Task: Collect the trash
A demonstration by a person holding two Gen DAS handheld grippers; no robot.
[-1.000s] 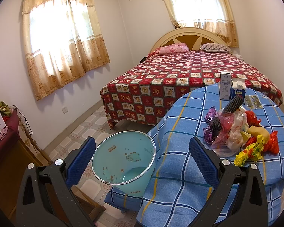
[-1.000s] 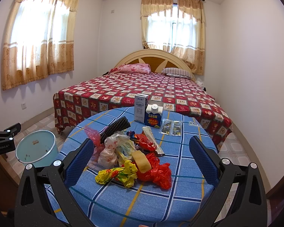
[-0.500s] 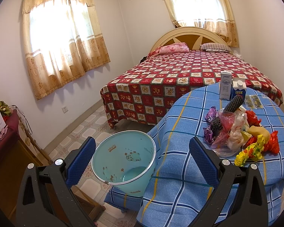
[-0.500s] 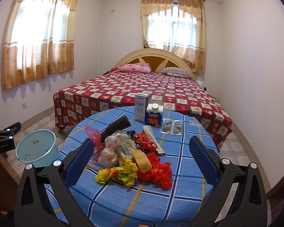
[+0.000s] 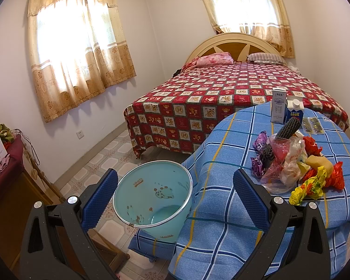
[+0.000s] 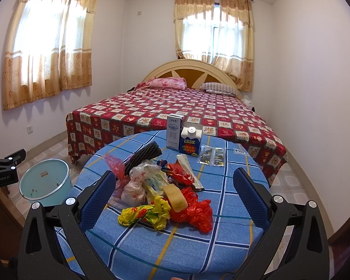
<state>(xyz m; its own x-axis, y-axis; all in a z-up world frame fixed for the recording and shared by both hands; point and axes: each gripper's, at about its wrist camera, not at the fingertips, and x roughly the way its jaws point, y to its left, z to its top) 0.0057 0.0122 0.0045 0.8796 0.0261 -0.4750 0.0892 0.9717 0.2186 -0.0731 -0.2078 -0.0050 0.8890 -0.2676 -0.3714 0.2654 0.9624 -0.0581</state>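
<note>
A heap of trash (image 6: 165, 186) lies on the round table with the blue checked cloth (image 6: 170, 245): plastic bags, a yellow wrapper (image 6: 149, 213), a red bag (image 6: 196, 210), a dark ridged roll (image 6: 144, 156). The heap also shows in the left wrist view (image 5: 294, 163). A pale blue bin (image 5: 151, 196) stands on the floor left of the table; it shows in the right wrist view (image 6: 45, 182) too. My left gripper (image 5: 175, 200) is open and empty above the bin and table edge. My right gripper (image 6: 175, 200) is open and empty, just short of the heap.
Two cartons (image 6: 190, 142) (image 6: 174, 131) and foil sachets (image 6: 212, 157) stand at the table's far side. A bed with a red patterned cover (image 6: 175, 112) lies behind. A wooden cabinet (image 5: 9, 186) stands at the left wall. Tiled floor (image 5: 105, 161) surrounds the bin.
</note>
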